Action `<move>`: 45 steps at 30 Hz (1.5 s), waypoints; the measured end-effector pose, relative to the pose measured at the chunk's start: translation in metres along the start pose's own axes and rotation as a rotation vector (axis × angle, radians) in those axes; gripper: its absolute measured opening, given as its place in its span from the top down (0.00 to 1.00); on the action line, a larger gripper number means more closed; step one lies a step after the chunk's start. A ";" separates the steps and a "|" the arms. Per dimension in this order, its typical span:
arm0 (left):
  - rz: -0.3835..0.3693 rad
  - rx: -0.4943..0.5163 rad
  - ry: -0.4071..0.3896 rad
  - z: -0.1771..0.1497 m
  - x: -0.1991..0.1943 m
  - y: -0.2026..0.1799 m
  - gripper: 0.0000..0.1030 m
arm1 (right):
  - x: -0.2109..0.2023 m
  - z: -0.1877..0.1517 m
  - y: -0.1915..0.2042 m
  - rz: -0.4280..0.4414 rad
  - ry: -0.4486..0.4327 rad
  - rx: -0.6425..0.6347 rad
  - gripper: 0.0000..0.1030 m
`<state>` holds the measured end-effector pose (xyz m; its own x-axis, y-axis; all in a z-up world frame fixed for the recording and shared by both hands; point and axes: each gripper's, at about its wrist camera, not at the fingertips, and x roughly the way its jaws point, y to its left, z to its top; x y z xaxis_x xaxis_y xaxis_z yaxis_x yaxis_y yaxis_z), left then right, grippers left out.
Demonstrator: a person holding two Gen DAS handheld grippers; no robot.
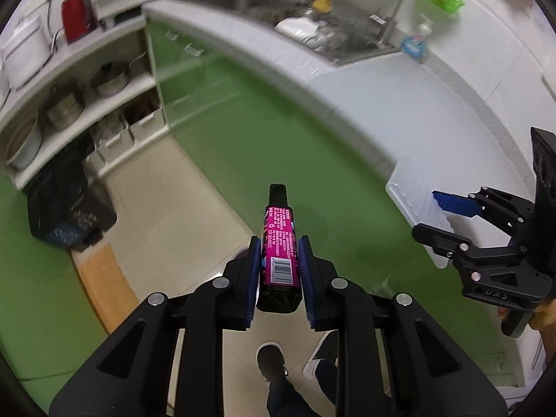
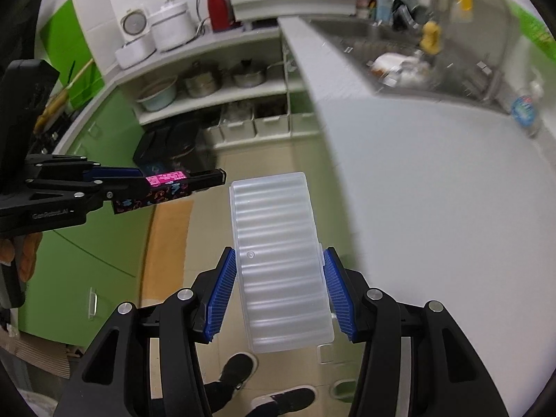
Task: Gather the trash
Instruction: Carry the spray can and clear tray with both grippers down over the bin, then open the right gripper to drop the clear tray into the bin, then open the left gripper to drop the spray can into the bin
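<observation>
My left gripper [image 1: 278, 267] is shut on a small black and pink bottle [image 1: 279, 253], held in the air above the floor and pointing forward. The bottle also shows in the right wrist view [image 2: 166, 187], with the left gripper [image 2: 114, 184] at the left. My right gripper [image 2: 278, 285] is shut on a clear ribbed plastic tray [image 2: 278, 260], held beside the counter edge. In the left wrist view the tray [image 1: 420, 215] and the right gripper [image 1: 448, 219] are at the right. A black trash bag [image 1: 66, 205] sits on the floor below the shelves; it also shows in the right wrist view [image 2: 173, 146].
A white counter [image 2: 434, 173] runs along the right, with a sink [image 1: 312, 24] full of dishes and a water bottle [image 2: 524, 111]. Open shelves hold pots [image 2: 205, 80]. Green cabinet fronts [image 1: 264, 132] line the aisle. A person's feet [image 1: 274, 358] stand on the tiled floor below.
</observation>
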<state>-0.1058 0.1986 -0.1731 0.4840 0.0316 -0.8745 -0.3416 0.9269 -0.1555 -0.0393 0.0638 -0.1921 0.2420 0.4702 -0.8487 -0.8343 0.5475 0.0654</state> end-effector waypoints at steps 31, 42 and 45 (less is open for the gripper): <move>-0.006 -0.160 0.145 -0.146 0.280 0.121 0.79 | 0.403 -0.133 0.005 0.018 0.272 -0.052 0.11; -0.048 -0.120 0.171 -0.136 0.303 0.110 0.79 | 0.380 -0.141 -0.005 -0.021 0.281 -0.014 0.06; -0.058 -0.099 0.181 -0.133 0.310 0.105 0.79 | 0.363 -0.143 -0.004 -0.032 0.275 -0.001 0.06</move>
<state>-0.0985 0.2560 -0.5216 0.3562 -0.0969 -0.9294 -0.3991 0.8836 -0.2450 -0.0195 0.1332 -0.5758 0.1249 0.2468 -0.9610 -0.8288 0.5584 0.0356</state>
